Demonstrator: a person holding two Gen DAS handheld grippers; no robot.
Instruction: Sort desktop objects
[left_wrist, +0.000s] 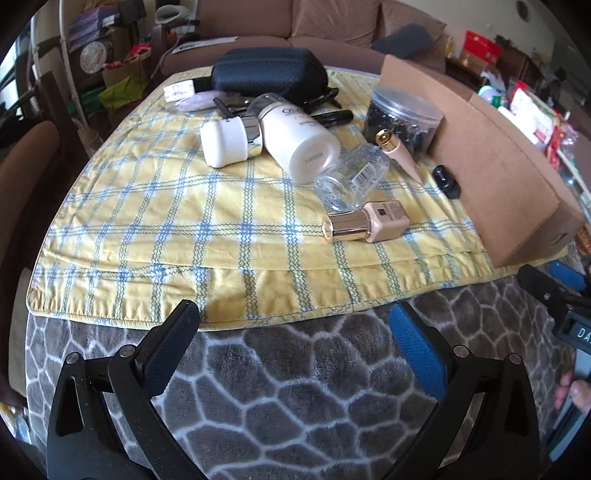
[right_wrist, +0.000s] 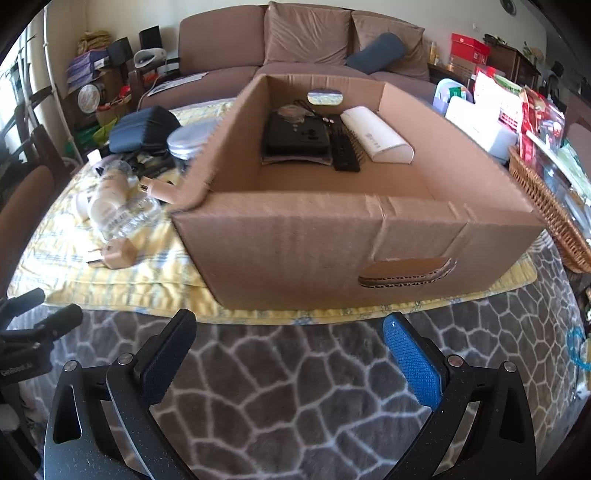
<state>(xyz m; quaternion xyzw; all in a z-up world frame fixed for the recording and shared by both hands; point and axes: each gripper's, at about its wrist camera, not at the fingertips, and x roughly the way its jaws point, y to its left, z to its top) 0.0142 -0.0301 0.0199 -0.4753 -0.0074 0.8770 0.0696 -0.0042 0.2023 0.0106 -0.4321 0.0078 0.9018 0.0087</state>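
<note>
We hold both tongs above the near edge of the table, its grey patterned blanket (left_wrist: 295, 398) under them. The left tongs (left_wrist: 295, 328) stand wide apart and grip nothing; the right tongs (right_wrist: 291, 336) stand equally apart, also bare.

On the yellow checked cloth (left_wrist: 155, 221) we count two white bottles lying on their sides, a small one (left_wrist: 229, 142) and a larger one (left_wrist: 297, 142) touching it, one clear glass bottle (left_wrist: 351, 177) just beside them, and one beige foundation bottle with a gold cap (left_wrist: 365, 223) nearest us. One pink cone-tipped tube (left_wrist: 397, 153) leans against one clear jar of dark pieces (left_wrist: 402, 118). One black zip case (left_wrist: 269, 75) sits at the far edge, with one small black object (left_wrist: 447, 181) beside the box wall.

One open cardboard box (right_wrist: 295, 251) stands on the cloth to the right. Inside, at its far end, we count one black flat device (right_wrist: 295, 136), one black remote (right_wrist: 343, 147) and one white oblong case (right_wrist: 376, 134).
</note>
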